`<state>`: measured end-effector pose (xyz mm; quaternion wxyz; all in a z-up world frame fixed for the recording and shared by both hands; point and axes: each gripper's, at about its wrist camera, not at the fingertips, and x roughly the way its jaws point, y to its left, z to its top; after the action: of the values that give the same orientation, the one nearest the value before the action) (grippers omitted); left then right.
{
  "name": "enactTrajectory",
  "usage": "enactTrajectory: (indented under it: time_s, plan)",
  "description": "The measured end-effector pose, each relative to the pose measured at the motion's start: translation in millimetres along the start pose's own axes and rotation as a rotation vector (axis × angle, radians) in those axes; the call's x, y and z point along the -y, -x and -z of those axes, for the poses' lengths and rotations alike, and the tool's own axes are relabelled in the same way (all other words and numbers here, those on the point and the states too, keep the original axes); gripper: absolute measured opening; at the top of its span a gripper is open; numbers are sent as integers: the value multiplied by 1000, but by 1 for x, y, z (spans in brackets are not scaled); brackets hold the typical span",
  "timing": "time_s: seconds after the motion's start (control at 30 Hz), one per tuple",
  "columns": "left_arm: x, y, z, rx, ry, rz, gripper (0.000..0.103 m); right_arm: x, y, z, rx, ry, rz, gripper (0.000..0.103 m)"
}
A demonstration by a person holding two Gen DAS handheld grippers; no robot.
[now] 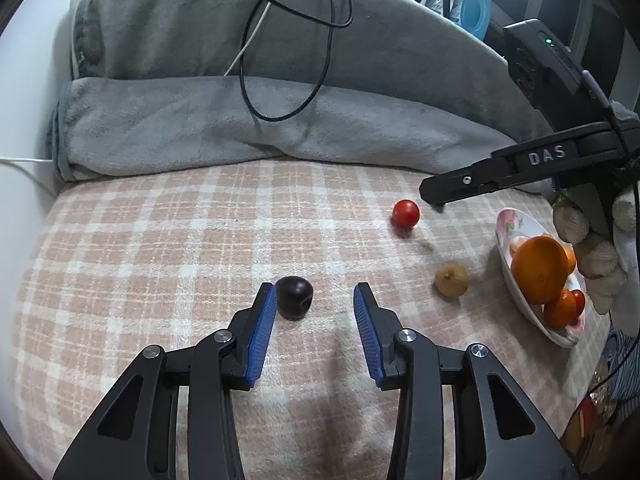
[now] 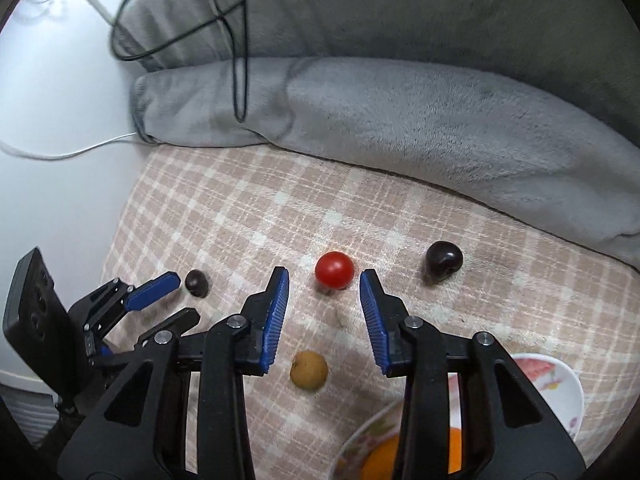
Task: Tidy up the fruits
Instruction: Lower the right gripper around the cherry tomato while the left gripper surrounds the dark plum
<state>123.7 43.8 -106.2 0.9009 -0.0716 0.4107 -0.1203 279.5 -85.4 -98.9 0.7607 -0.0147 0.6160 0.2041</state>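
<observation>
The left gripper [image 1: 315, 294] hovers low over the plaid bed sheet [image 1: 160, 240], jaws wide and empty, with the dark plum [image 1: 295, 297] just beside its left pad; it should shift left to centre the fruit before closing gently. The right gripper [image 2: 324, 280], jaws likewise wide and empty, points at the cherry tomato [image 2: 334, 270], the fruit plate [image 1: 516, 280] near

Soft, even indoor light; faint shadows under the fruit, strong fisheye bending and dark vignetted corners, upper edges blurred.
</observation>
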Motion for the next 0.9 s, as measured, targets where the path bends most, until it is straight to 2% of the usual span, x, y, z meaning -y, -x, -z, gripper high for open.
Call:
enactTrajectory:
  time_s: [0.33, 0.63, 0.7, 0.9]
  plan:
    - [-6, -8, 0, -15, 6, -6, 38, -4, -21, -9, -36, -7, 52, 36]
    - [-6, -19, -2, -37, -4, -13, 38, -2, -28, -12, -50, -11, 65, 35]
    - [-7, -20, -1, -42, 1, -15, 34, -3, -29, -12, -53, -7, 65, 32]
    - [-9, -25, 0, -51, 1, -25, 32, -7, -36, -15, -66, 17, 81, 32]
